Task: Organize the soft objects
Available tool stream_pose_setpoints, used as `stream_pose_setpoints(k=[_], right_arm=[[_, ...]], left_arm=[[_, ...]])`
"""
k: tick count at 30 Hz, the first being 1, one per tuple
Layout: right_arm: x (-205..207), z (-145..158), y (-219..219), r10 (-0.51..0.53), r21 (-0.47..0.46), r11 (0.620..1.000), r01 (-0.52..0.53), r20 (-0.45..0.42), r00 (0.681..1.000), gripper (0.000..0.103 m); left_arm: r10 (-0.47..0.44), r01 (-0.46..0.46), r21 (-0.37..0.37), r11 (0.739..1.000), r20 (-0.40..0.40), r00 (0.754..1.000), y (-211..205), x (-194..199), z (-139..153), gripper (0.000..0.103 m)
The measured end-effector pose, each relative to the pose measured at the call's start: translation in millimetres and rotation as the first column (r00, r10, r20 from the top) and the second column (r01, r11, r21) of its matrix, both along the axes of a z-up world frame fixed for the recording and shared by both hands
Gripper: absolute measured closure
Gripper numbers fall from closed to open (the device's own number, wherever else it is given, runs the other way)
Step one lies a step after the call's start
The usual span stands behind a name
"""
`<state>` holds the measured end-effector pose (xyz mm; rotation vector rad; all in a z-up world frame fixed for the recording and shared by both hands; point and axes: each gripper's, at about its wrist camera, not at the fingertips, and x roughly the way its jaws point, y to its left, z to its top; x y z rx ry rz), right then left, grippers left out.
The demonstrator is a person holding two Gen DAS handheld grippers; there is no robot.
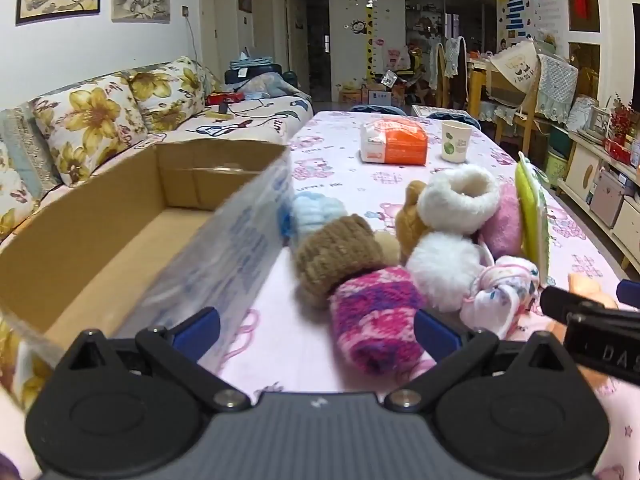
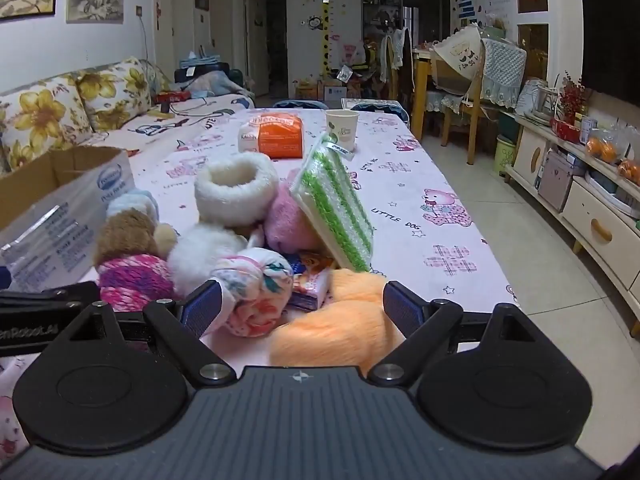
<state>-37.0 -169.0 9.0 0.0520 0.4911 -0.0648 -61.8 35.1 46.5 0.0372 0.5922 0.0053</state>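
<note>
1. The left tongs point(image 1: 316, 330) are held low and level over the desk point(image 1: 332, 168), spread wide and pinching nothing; the pink-purple knit roll point(image 1: 374, 320) lies between their tips.
2. The right tongs point(image 2: 302, 308) are likewise low and level, spread apart, with the orange plush point(image 2: 340, 328) and the floral cloth bundle point(image 2: 256, 292) lying between the tips, ungripped.
3. The soft pile sits mid-desk, just beside the open cardboard box point(image 1: 120, 216) on its left.
</note>
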Motion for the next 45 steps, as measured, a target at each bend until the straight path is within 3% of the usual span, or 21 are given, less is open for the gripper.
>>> stream_pose_setpoints(k=[10, 20, 29, 45], right_arm=[[-14, -6, 8, 0.009, 0.015, 1.000, -0.010, 0.026, 1.000, 0.000], [-37, -7, 18, 0.031, -0.013, 0.999, -0.030, 0.056, 0.998, 0.000], [-43, -7, 19, 0.014, -0.035, 0.999, -0.012, 0.055, 0.998, 0.000], [-43, -2, 12, 0.021, -0.022, 1.000, -0.020, 0.045, 0.999, 0.000]], left_arm=[[0.044, -0.043, -0.033, 0.999, 0.036, 0.998, 31, -40, 13, 0.003], [0.144, -0.144, 0.000, 0.990, 0.067, 0.987, 50, -63, 16, 0.001], [0.087, -0.090, 0.025, 0.996, 0.094, 0.992, 45, -72, 12, 0.001], [0.079, -0.086, 0.039, 0.996, 0.161, 0.984, 30, -68, 8, 0.001]])
